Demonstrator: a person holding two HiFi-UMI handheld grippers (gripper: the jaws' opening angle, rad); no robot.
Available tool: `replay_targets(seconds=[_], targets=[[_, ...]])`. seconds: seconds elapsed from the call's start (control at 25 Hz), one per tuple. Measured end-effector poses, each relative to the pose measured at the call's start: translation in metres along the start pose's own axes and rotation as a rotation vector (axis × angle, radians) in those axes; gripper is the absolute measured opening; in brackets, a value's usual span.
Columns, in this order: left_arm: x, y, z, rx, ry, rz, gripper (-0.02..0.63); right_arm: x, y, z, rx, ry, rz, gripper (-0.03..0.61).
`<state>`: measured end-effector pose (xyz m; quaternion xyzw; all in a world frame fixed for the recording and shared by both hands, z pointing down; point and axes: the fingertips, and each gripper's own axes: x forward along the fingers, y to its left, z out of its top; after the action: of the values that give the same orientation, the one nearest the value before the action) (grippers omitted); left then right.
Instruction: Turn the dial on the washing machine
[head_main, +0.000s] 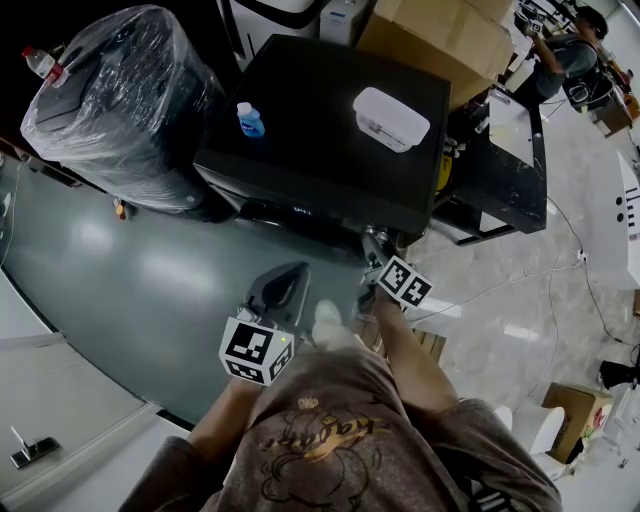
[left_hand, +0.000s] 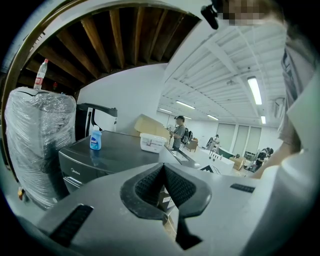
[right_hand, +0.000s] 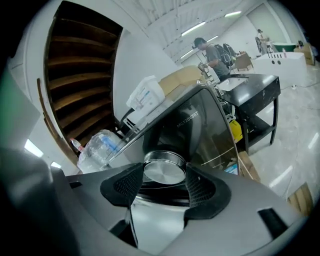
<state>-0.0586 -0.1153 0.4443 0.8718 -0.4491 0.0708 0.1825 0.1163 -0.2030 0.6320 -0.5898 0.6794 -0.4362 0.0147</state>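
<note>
Clamping dial (right_hand: 164, 172) rim, right tongs (right_hand: 162, 186), seemingly touching.

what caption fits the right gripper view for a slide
Right tool gripping the silver dial on the front of the washing machine

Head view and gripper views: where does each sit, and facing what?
Head view: on the head, steeply down on the washing machine; left gripper, right gripper, forearms show.
Left gripper view: across the machine's top; own jaws shut.
Right gripper view: faces the machine's front; jaws grip the dial.
Head, left share the blue bottle.
</note>
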Motion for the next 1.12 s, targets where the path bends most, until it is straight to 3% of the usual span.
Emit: replay_targets(seconds=[0.92, 1.12], targets=[[0.002, -0.001, -0.006, 0.002, 0.022, -0.013, 0.0, 0.001, -0.005, -0.001, 0.364, -0.089, 0.163, 0.259], [0.002, -0.001, -0.01, 0.002, 0.035, -0.016, 0.0, 0.002, -0.007, -0.002, 0.501, -0.129, 0.21, 0.259]])
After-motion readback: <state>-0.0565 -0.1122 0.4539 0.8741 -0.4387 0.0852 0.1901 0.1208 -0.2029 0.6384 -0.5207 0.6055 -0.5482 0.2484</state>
